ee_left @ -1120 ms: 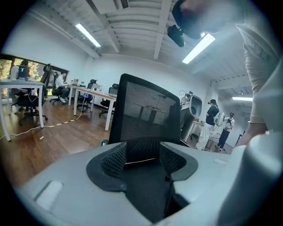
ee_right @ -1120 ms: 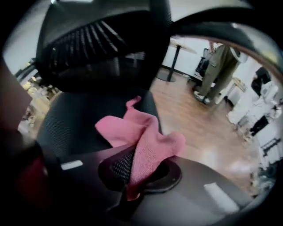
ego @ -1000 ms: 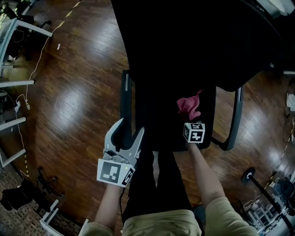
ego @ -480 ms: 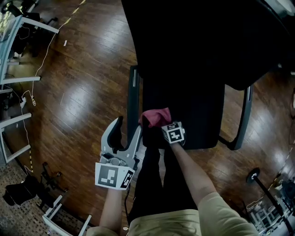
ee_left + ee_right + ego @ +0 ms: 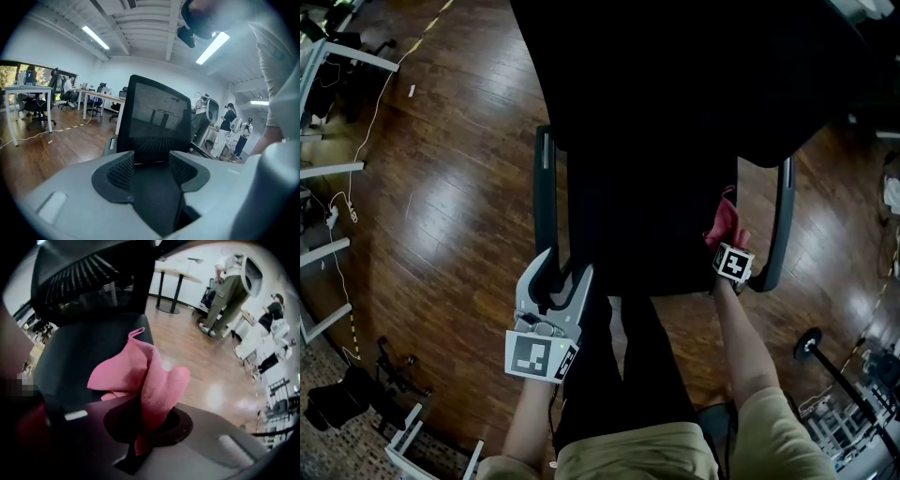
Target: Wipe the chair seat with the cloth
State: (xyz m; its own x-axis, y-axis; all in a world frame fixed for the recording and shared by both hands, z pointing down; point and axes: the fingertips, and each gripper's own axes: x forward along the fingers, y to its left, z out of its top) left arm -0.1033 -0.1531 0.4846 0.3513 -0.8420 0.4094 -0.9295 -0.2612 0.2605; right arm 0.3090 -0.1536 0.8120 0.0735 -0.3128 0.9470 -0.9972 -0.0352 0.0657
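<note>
A black office chair fills the head view, its seat (image 5: pixel 647 225) between two armrests. A pink cloth (image 5: pixel 724 223) lies bunched at the seat's right edge, next to the right armrest (image 5: pixel 783 225). My right gripper (image 5: pixel 729 251) is shut on it. In the right gripper view the cloth (image 5: pixel 140 376) bulges up from between the jaws over the dark mesh seat (image 5: pixel 79 357). My left gripper (image 5: pixel 553 291) stands open by the seat's front left corner and holds nothing. In the left gripper view the left gripper (image 5: pixel 152 173) faces the mesh backrest (image 5: pixel 157 117).
The chair stands on a glossy wooden floor (image 5: pixel 450 206). White desk frames (image 5: pixel 328 178) and a cable (image 5: pixel 366 141) line the left side. A wheeled stand (image 5: pixel 825 361) sits at the lower right. People (image 5: pixel 236 131) stand in the room beyond the chair.
My right gripper has dragged the pink cloth from the seat's middle to its front left, then across to the right edge. The left gripper has hardly moved.
</note>
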